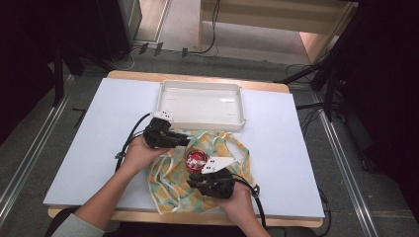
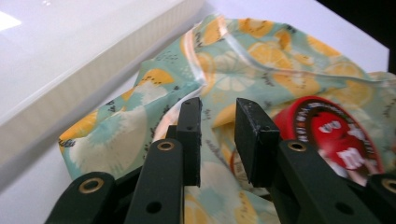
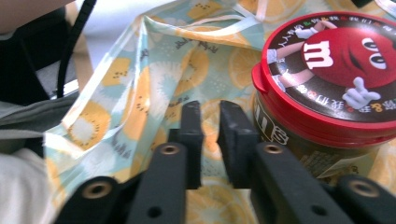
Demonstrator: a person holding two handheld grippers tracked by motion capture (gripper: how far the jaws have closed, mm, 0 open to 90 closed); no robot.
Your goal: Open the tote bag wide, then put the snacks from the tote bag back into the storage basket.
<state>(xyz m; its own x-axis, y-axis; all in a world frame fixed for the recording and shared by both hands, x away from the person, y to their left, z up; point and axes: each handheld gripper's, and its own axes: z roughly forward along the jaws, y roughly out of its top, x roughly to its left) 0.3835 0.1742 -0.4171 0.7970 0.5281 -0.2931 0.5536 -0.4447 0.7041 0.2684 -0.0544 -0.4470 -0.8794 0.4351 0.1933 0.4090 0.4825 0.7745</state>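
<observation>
Both my claws, left (image 1: 184, 140) and right (image 1: 193, 181), hang slightly open (nothing gripped) beside the red-lidded jar (image 1: 196, 160); snagging the fruit-print bag (image 1: 170, 195) could topple it.

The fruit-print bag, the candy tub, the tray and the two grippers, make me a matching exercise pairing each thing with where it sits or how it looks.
Things:
1. white tray
2. candy tub
3. fruit-print bag
4. left gripper

Descriptions:
A. red lid with a cartoon face
B. jaws slightly apart, nothing pinched between them
C. lying crumpled on the table near the person
D. at the far side of the table, nothing in it

Pairs: 1-D, 2-A, 3-C, 4-B
</observation>
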